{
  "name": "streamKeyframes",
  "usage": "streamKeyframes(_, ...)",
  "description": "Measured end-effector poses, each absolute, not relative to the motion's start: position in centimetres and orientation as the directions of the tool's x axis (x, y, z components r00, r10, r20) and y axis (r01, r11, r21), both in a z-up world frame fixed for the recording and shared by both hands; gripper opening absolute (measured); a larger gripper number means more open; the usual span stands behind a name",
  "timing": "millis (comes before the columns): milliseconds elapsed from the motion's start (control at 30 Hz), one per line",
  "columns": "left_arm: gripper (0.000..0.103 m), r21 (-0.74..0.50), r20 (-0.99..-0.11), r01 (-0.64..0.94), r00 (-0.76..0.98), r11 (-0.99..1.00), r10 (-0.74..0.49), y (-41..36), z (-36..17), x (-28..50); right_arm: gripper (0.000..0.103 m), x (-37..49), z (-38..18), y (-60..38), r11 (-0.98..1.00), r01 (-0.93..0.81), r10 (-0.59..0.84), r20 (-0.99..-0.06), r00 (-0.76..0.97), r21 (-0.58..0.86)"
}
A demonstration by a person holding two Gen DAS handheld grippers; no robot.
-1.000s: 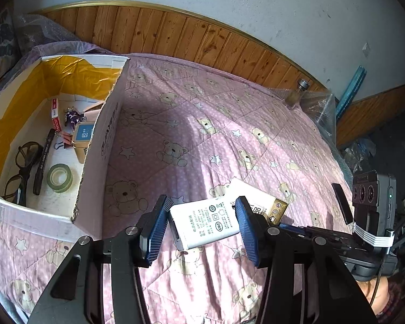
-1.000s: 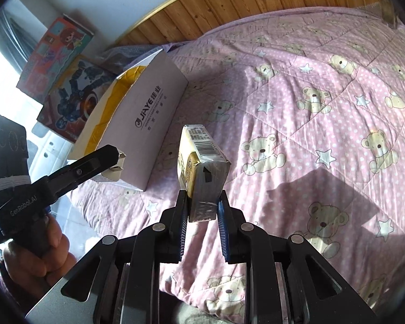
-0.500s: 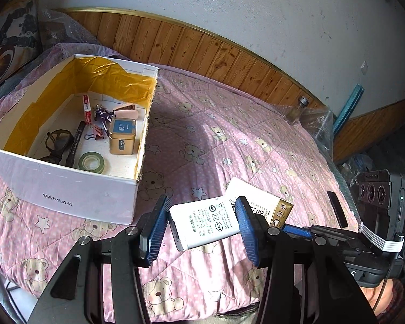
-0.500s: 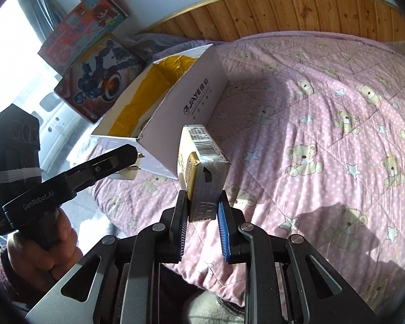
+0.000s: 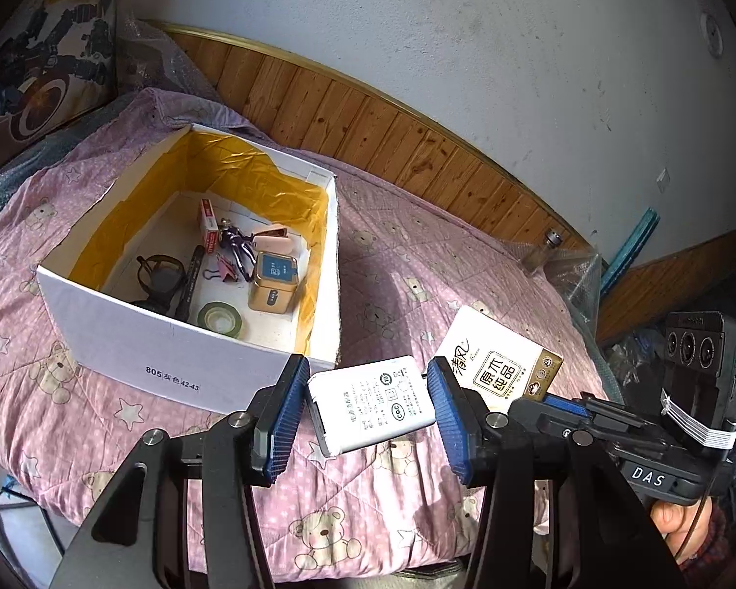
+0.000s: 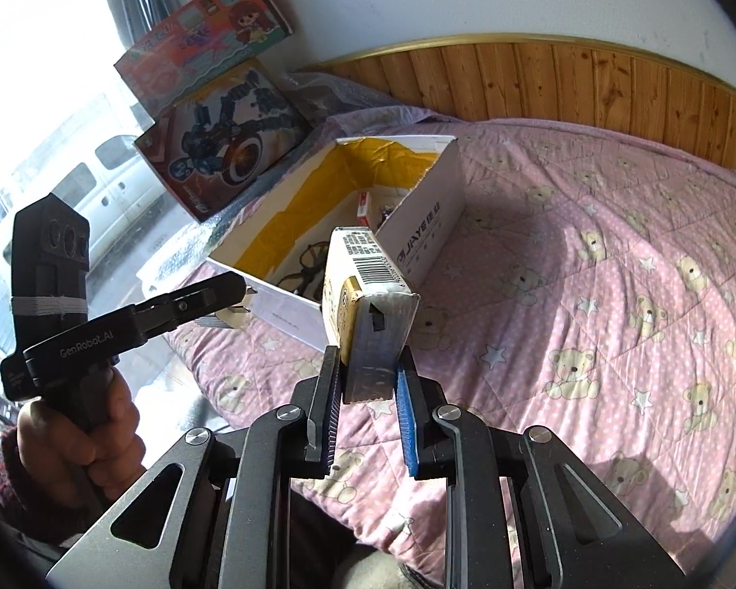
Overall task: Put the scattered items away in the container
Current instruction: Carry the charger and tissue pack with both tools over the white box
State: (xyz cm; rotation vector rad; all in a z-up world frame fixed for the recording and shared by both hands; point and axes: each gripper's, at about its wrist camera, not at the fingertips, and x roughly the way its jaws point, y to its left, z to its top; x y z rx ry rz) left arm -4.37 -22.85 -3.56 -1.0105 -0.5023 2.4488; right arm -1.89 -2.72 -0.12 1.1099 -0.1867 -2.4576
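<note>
My left gripper [image 5: 368,412] is shut on a white power adapter [image 5: 373,405], held above the pink bear quilt just right of the box's near corner. The white cardboard box [image 5: 171,343], lined in yellow, holds glasses, a pen, a tape roll [image 5: 221,318], a gold tin [image 5: 274,283] and clips. My right gripper [image 6: 368,385] is shut on a tissue pack [image 6: 363,280], which stands upright in the jaws in front of the box [image 6: 427,230]. The same tissue pack [image 5: 500,363] shows at the right of the left wrist view. The left gripper [image 6: 230,294] appears at the left in the right wrist view.
A small glass bottle [image 5: 544,250] stands by the wood-panelled wall. Two toy boxes [image 6: 221,132] lean beyond the box beside a bright window. A person's hand [image 6: 73,432] grips the left handle. The quilt [image 6: 613,294] stretches out to the right; the bed edge runs below both grippers.
Both grippers have drawn back and risen, so the box looks smaller and shows whole. Each still holds its item as before.
</note>
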Motion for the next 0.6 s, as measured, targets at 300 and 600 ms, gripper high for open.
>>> streamKeyframes(300, 0.051, -0.483, -0.542, -0.231, -0.678, -0.844, 0.496, -26.1, -1.8, -5.9, 0.021, -3.1, 1.4, -4.9, -0.88, 0.394, -0.462, -0.672, -0.579, 0.266)
streamKeyframes(600, 0.051, -0.454, -0.537, -0.225, -0.703, -0.862, 0.466, -28.1, -0.3, -8.3, 0.021, -4.4, 2.3, -6.5, -0.865, 0.435, -0.481, -0.66, -0.577, 0.25)
